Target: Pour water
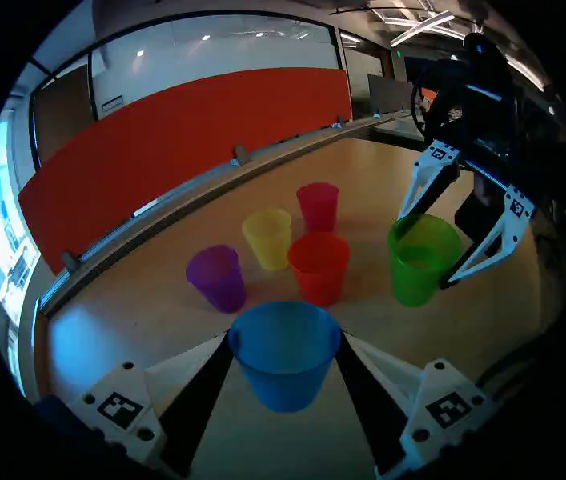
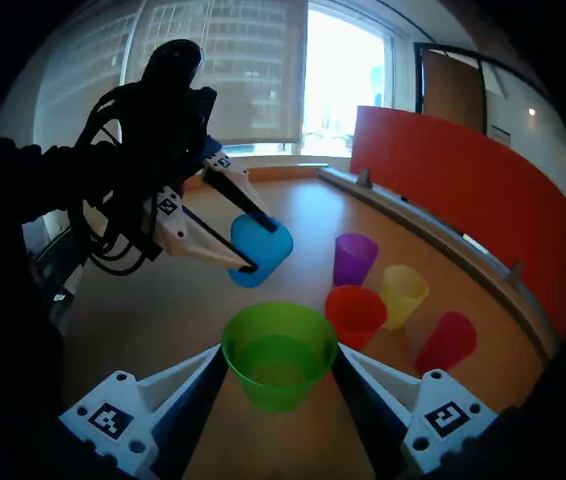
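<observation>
**Left tongs** (image 1: 284,344): closed on a blue plastic tumbler (image 1: 285,370), one finger on each side, cup upright and mouth up. In the right gripper view the same tongs (image 2: 260,244) hold the tumbler (image 2: 260,252) slightly tilted.

**Right tongs** (image 2: 280,352): closed on a translucent green plastic tumbler (image 2: 278,372), upright. Whether it holds water cannot be told.

**Standing on the light wooden table** (image 1: 146,320), between the two held cups:
- purple plastic tumbler (image 1: 218,278)
- yellow plastic tumbler (image 1: 268,238)
- orange-red plastic tumbler (image 1: 319,268), just beside the yellow one
- pink-red plastic tumbler (image 1: 318,206), farthest back

**Table's far edge:** long red partition panel (image 1: 186,144).
</observation>
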`<state>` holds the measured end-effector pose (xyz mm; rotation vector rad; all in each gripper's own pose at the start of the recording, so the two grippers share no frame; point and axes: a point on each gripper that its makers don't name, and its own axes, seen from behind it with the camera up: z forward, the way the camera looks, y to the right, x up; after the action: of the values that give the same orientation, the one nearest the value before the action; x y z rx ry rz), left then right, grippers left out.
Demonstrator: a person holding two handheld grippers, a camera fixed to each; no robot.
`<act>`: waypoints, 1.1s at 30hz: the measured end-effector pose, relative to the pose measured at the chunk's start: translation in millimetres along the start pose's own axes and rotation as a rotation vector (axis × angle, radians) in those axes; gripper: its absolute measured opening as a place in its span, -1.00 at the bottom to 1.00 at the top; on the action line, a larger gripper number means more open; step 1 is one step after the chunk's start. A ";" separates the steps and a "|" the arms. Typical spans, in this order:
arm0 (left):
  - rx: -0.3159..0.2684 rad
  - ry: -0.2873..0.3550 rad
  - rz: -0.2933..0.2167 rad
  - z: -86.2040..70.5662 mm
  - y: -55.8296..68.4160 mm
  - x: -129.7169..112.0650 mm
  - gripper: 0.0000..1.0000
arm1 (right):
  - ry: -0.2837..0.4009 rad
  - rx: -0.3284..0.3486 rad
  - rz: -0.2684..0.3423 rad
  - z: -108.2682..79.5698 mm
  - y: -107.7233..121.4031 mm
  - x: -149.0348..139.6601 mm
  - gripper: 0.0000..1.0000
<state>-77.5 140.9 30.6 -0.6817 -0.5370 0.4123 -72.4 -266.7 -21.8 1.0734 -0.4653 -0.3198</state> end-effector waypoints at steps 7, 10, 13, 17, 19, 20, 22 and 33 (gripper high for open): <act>-0.005 -0.026 0.012 7.8 0.6 -4.9 0.74 | -0.032 -0.002 -0.004 3.5 1.3 -11.4 0.82; -0.010 -0.034 0.018 10.4 1.3 -6.3 0.74 | -0.042 -0.002 -0.007 5.2 1.0 -14.9 0.82; -0.015 -0.045 0.026 12.7 2.2 -8.3 0.74 | -0.051 0.000 -0.004 7.0 0.6 -17.5 0.82; -0.020 -0.060 0.037 16.4 2.9 -11.3 0.74 | -0.060 -0.001 0.000 9.6 1.2 -20.1 0.82; -0.021 -0.065 0.041 18.2 3.0 -12.5 0.73 | -0.065 -0.002 0.001 10.7 1.5 -21.8 0.82; -0.022 -0.067 0.043 19.0 3.1 -13.0 0.74 | -0.068 -0.003 0.001 11.1 1.6 -22.6 0.82; -0.024 -0.071 0.044 20.5 3.6 -14.2 0.74 | -0.073 -0.002 0.002 11.9 1.5 -24.0 0.82; -0.034 -0.073 0.053 29.0 8.0 -12.7 0.73 | -0.095 0.002 0.017 16.8 1.5 -32.1 0.82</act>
<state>-106.1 153.9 39.9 -0.7169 -0.5971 0.4804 -108.5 -263.8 -20.5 1.0583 -0.5593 -0.3561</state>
